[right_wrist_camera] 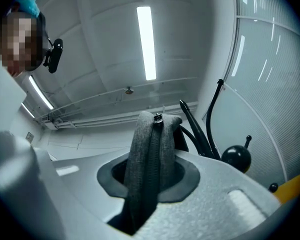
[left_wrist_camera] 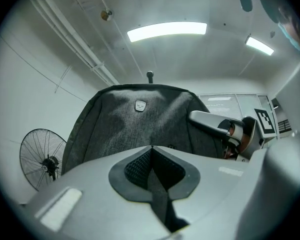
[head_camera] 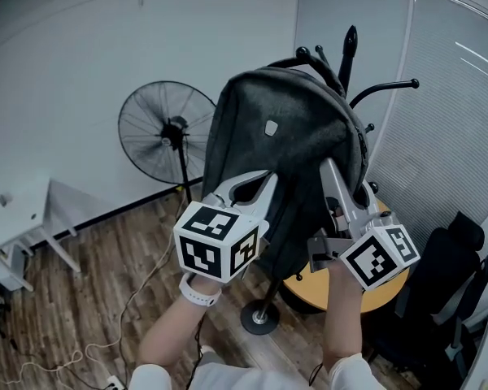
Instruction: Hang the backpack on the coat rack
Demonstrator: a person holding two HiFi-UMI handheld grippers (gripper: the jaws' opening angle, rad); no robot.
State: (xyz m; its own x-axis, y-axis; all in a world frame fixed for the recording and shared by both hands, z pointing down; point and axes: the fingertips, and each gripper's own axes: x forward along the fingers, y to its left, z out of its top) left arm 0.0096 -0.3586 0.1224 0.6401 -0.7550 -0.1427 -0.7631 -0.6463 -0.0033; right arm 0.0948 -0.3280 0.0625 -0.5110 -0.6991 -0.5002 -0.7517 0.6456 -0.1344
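Beyond the right claw (head_camera: 328,167), clamped on the backpack (head_camera: 276,128), rises the coat rack (head_camera: 350,45). Heavy fabric may slip free; the left claw (head_camera: 267,181) is closed.

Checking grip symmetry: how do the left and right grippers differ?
The right gripper has its jaws apart, clamped on a thick zippered fold of the backpack. The left gripper has its jaws nearly together, with only a thin dark strip between them. The right gripper is at the backpack's side, the left gripper at its front. Both are raised to it beside the coat rack.
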